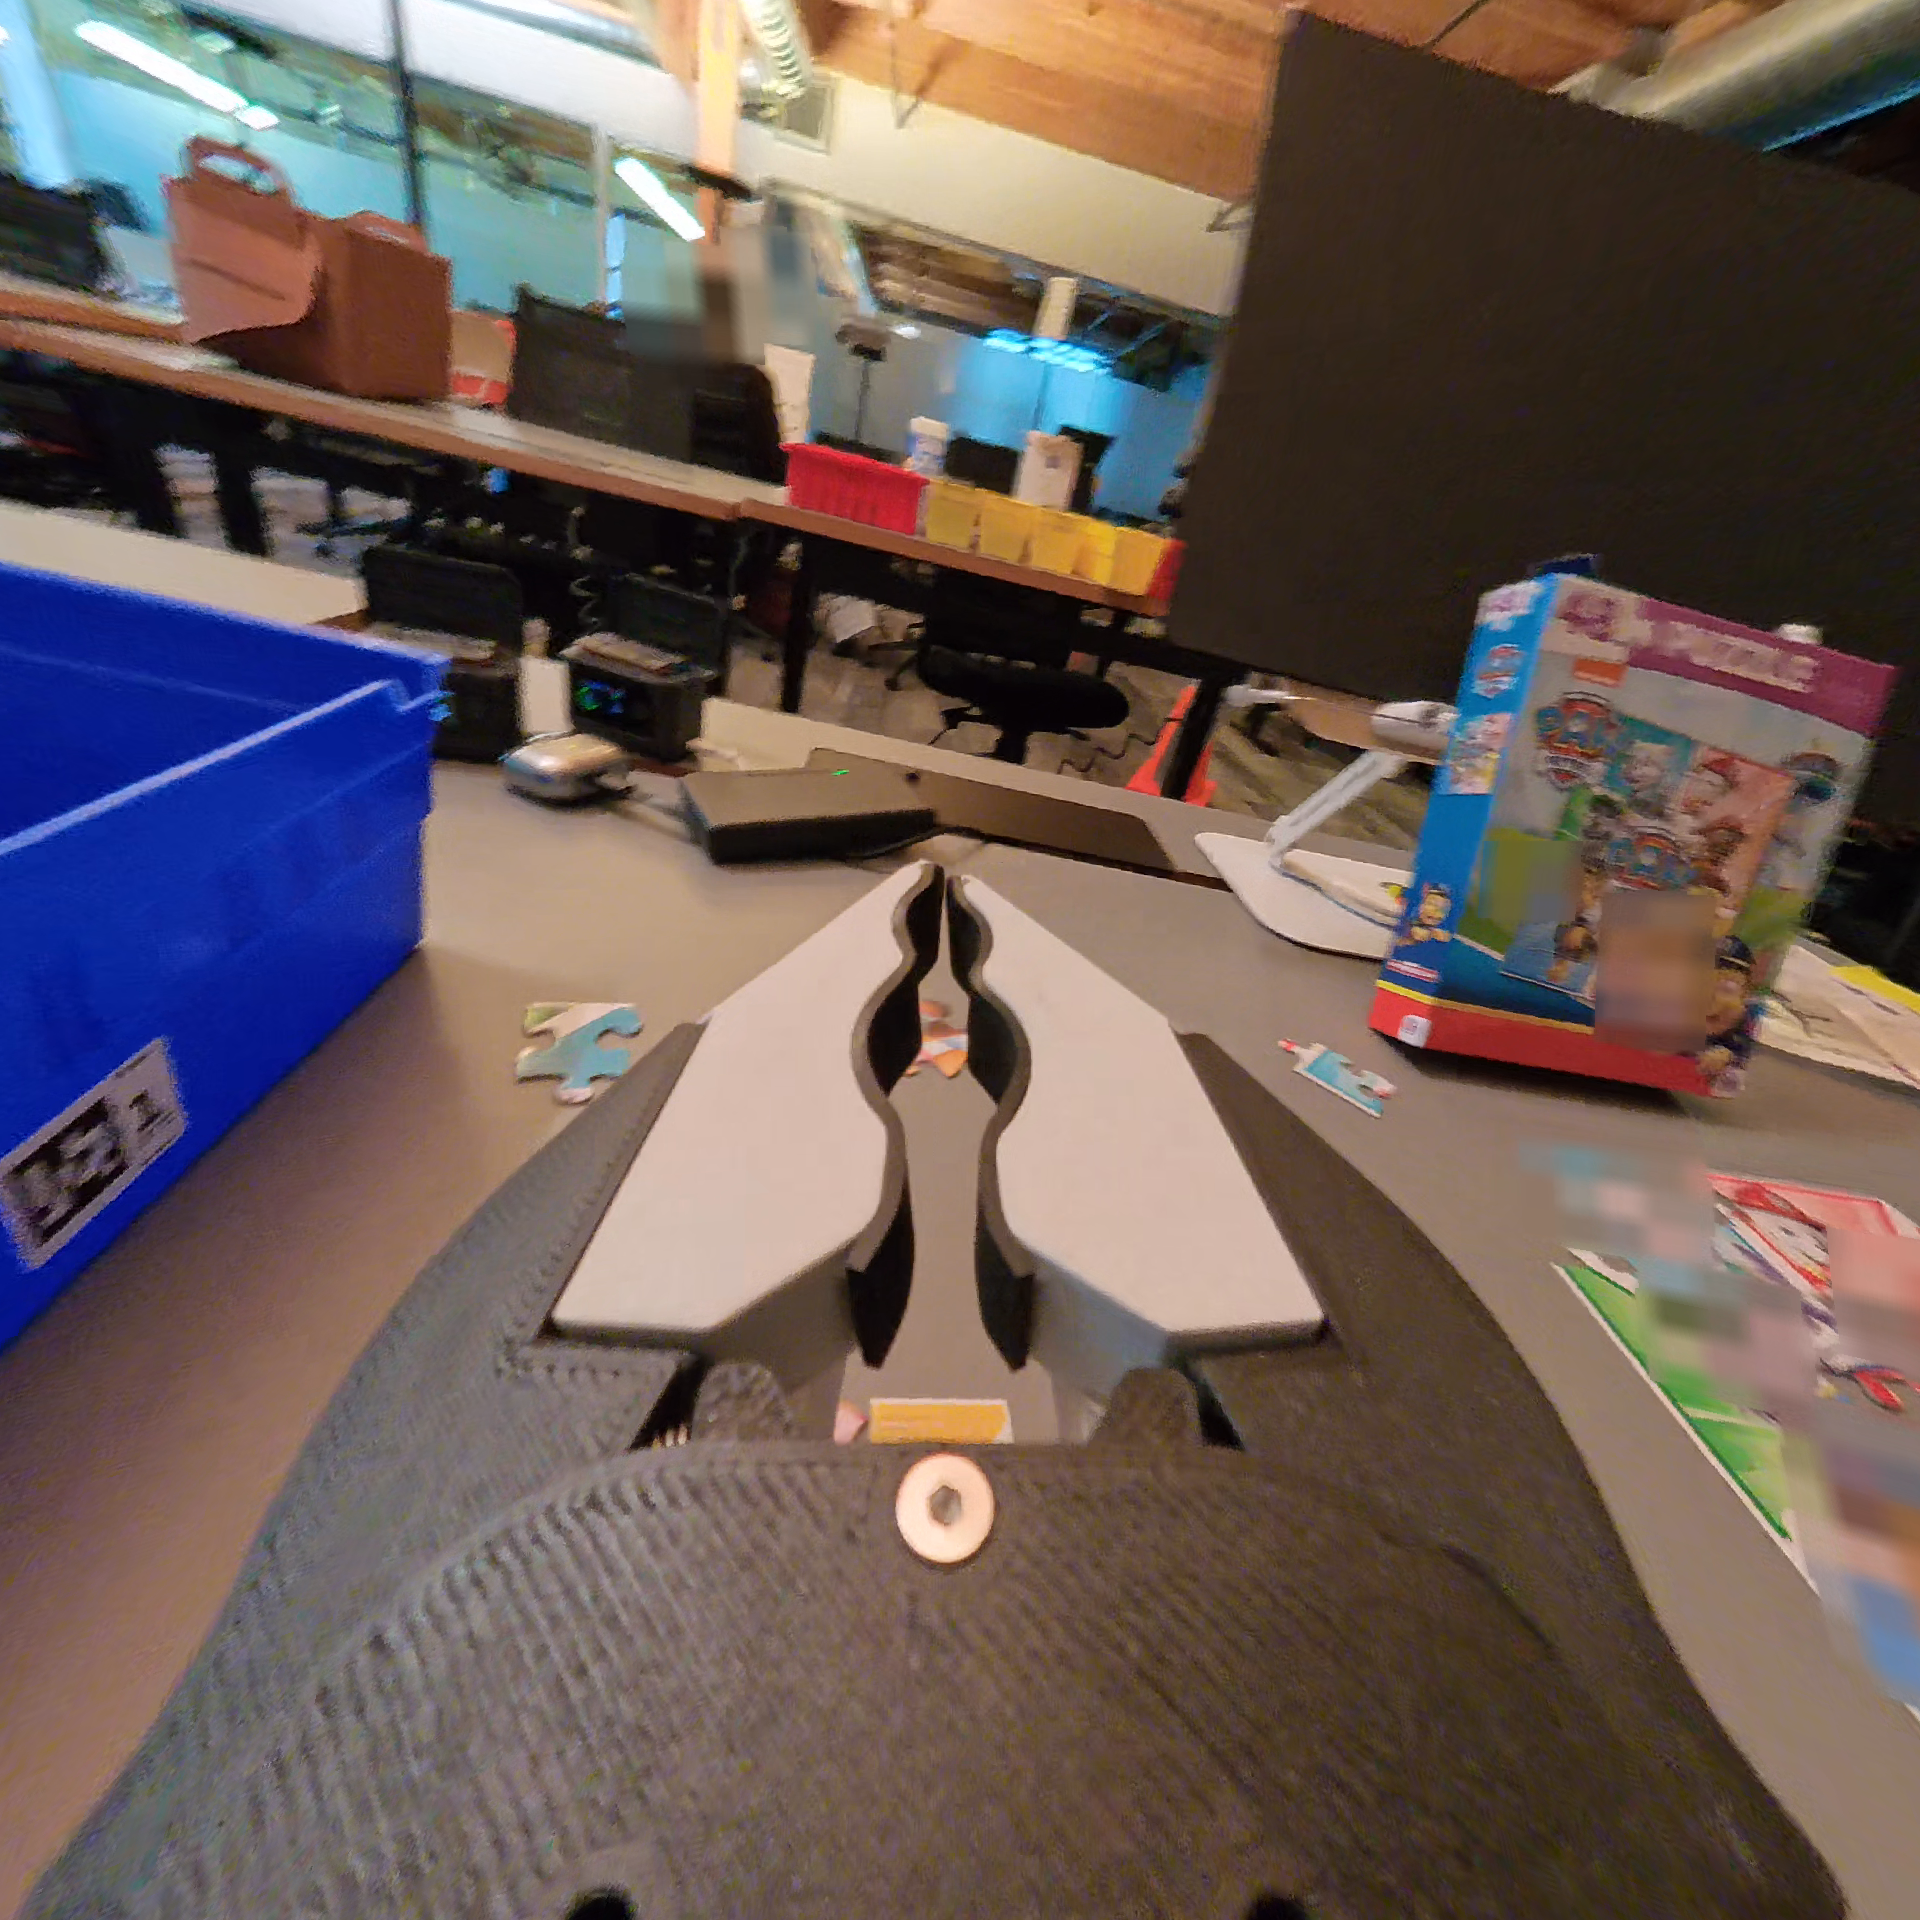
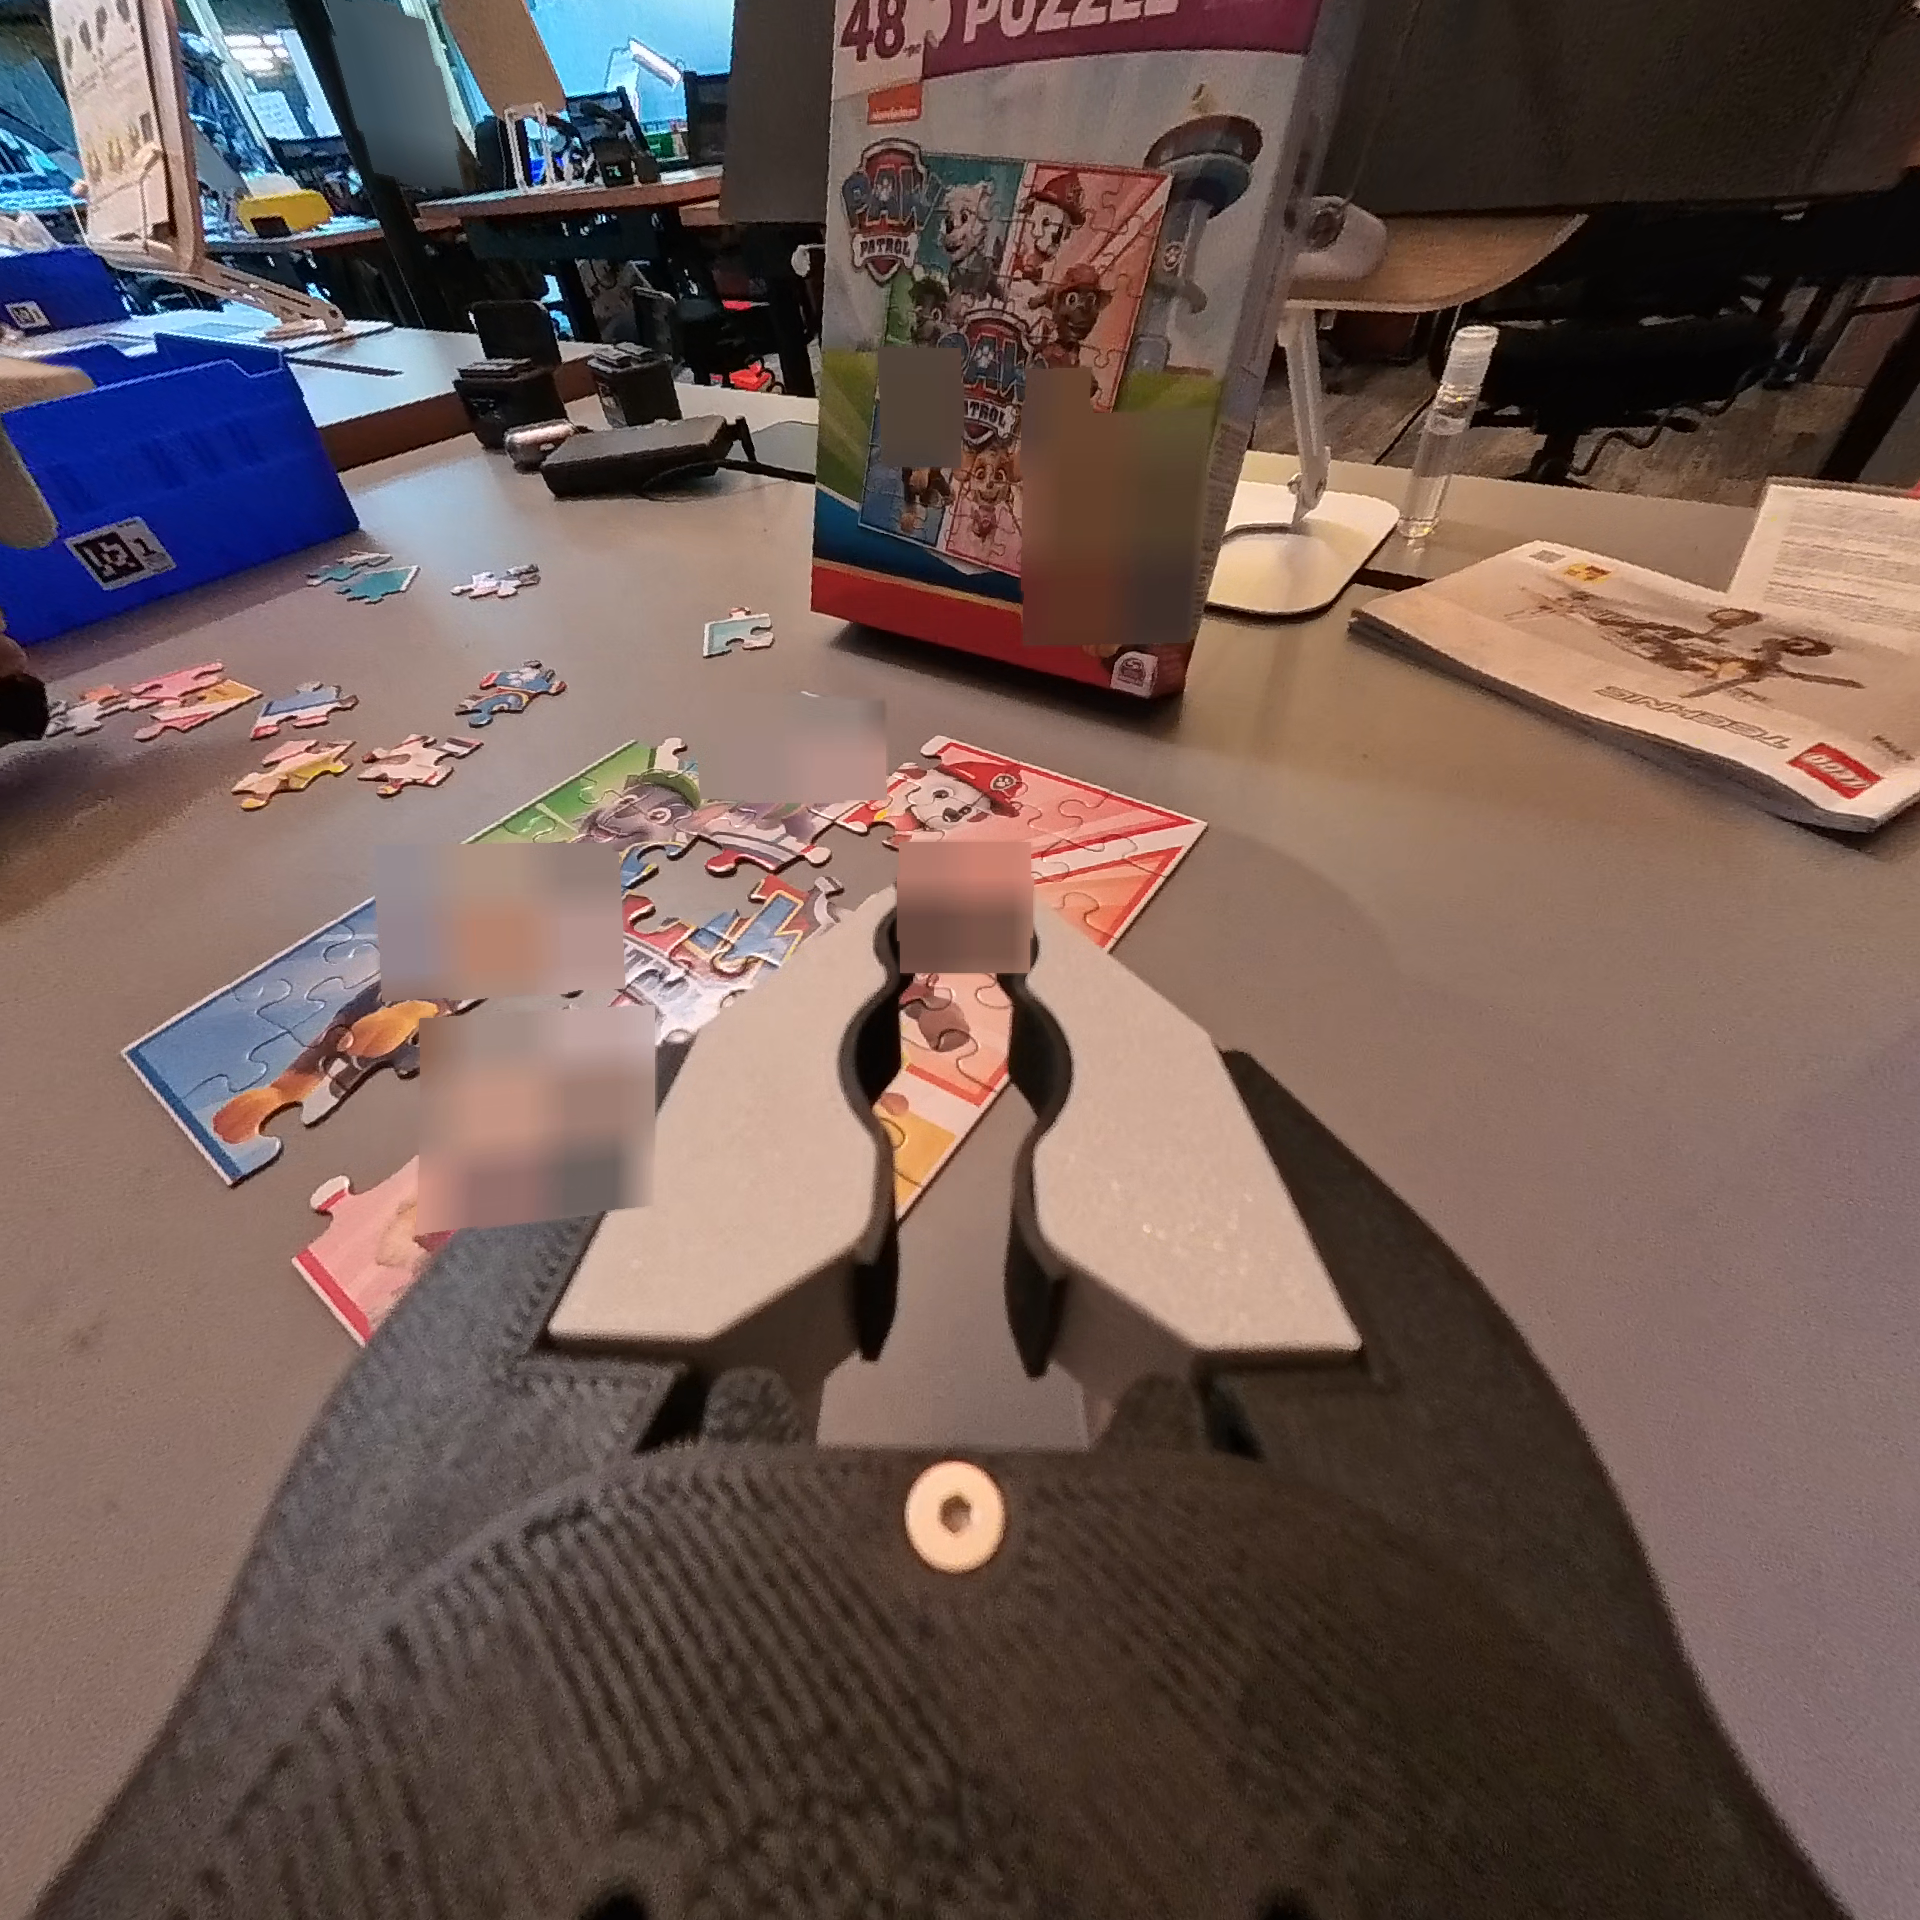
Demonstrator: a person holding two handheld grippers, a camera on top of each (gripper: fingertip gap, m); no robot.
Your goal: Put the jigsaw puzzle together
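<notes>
The left claw [image 1: 943,883] is up above the grey surface [image 1: 623,935], and its two grey fingers [image 1: 810,1091] are pressed together at the tips with nothing between them. Down below, through the wavy slot between the fingers, a small orange puzzle piece [image 1: 938,1039] lies flat on the surface. Another loose piece [image 1: 574,1047], blue and green, lies just to the left of the fingers, and a small blue one [image 1: 1340,1075] lies off to the right. A big blue bin [image 1: 208,831] stands on the left side of the surface. A bright puzzle box [image 1: 1652,842] stands upright on the right, and beside it is a white stand [image 1: 1309,883]. A dark flat box [image 1: 810,810] with a tiny green light sits farther back. The right claw [image 2: 961,925] hangs over the half-done puzzle [image 2: 1091,831], which lies flat on the surface. A blurred patch covers its fingertips, so I cannot tell if they are apart or together, or if they hold anything. More loose pieces [image 2: 301,727] are spread out to the left of the puzzle, near the blue bin [image 2: 187,468]. The puzzle box [image 2: 1039,343] stands behind the puzzle, and a paper booklet [image 2: 1662,675] lies to the right.
</notes>
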